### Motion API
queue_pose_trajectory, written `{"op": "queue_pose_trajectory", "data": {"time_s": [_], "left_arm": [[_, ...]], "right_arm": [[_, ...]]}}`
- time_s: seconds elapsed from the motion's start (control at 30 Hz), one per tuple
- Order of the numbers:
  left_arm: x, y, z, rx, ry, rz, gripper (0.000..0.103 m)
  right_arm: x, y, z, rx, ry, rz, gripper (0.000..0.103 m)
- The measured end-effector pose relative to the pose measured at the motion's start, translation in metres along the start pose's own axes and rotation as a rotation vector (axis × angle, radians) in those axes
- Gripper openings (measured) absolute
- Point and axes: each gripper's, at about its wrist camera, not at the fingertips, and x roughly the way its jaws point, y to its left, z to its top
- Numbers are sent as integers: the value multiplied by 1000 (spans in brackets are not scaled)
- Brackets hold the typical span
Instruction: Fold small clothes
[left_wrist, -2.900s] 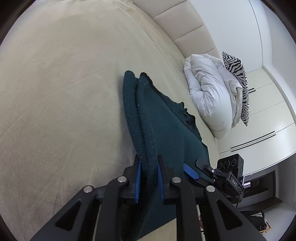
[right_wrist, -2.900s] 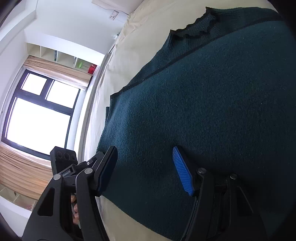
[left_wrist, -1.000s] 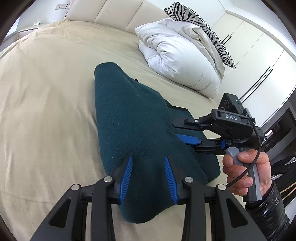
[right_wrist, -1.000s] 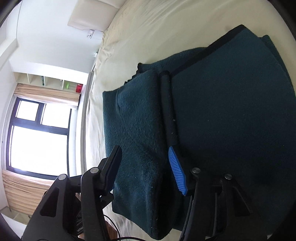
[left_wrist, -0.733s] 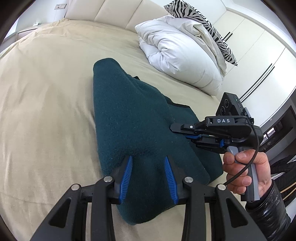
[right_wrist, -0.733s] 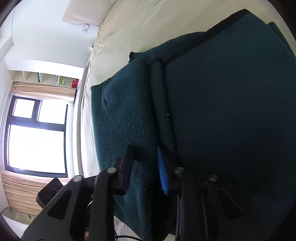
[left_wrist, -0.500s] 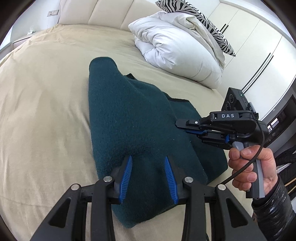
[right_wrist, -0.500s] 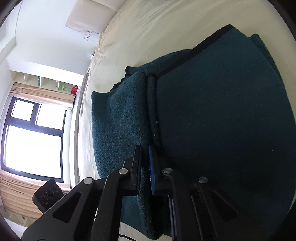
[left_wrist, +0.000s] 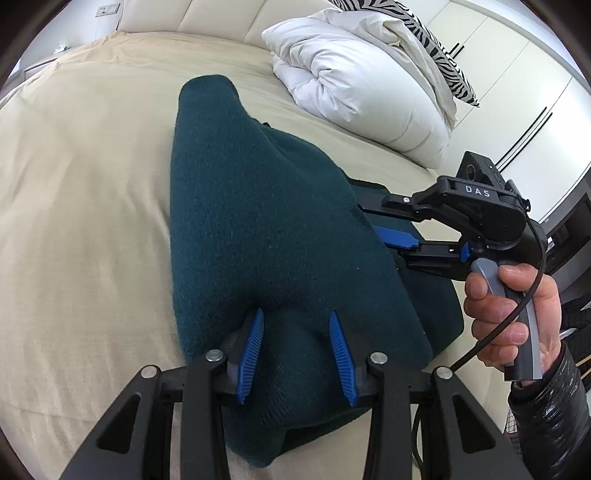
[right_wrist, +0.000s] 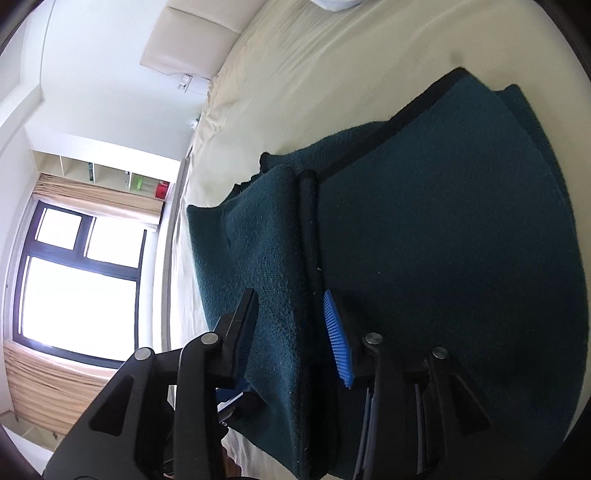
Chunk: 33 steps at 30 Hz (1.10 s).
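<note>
A dark teal knit garment lies folded over on the beige bed. My left gripper is open, its blue pads either side of a raised fold at the garment's near end. My right gripper, hand-held, reaches in from the right at the folded edge. In the right wrist view the right gripper is open, its jaws straddling the upper layer's black-trimmed edge of the garment.
A white duvet and a zebra pillow lie at the head of the bed. White wardrobes stand behind. A bright window and shelves are on the far wall.
The right gripper closed on the folded edge about half a second ago and has opened again. The left gripper stays open over the near fold. The garment has bunched higher.
</note>
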Motion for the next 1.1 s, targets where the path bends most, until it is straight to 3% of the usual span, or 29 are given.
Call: {"op": "queue_pose_trajectory", "data": {"time_s": [0.27, 0.37, 0.43, 0.53, 0.87, 1.1], "left_arm": [[-1, 4, -1, -3, 8, -21, 40], [-3, 5, -2, -4, 8, -22, 40], [-3, 4, -2, -6, 8, -21, 40], [-6, 1, -1, -7, 9, -13, 40], [-12, -43, 10, 39, -13, -67, 41], [0, -61, 13, 74, 11, -70, 41]], "right_arm": [[21, 5, 6, 10, 87, -8, 36], [19, 2, 3, 1, 100, -15, 29], [17, 4, 1, -26, 102, -41, 17], [12, 11, -2, -64, 79, -63, 11], [-40, 27, 1, -148, 12, -127, 10], [-102, -24, 10, -120, 5, -177, 10]]}}
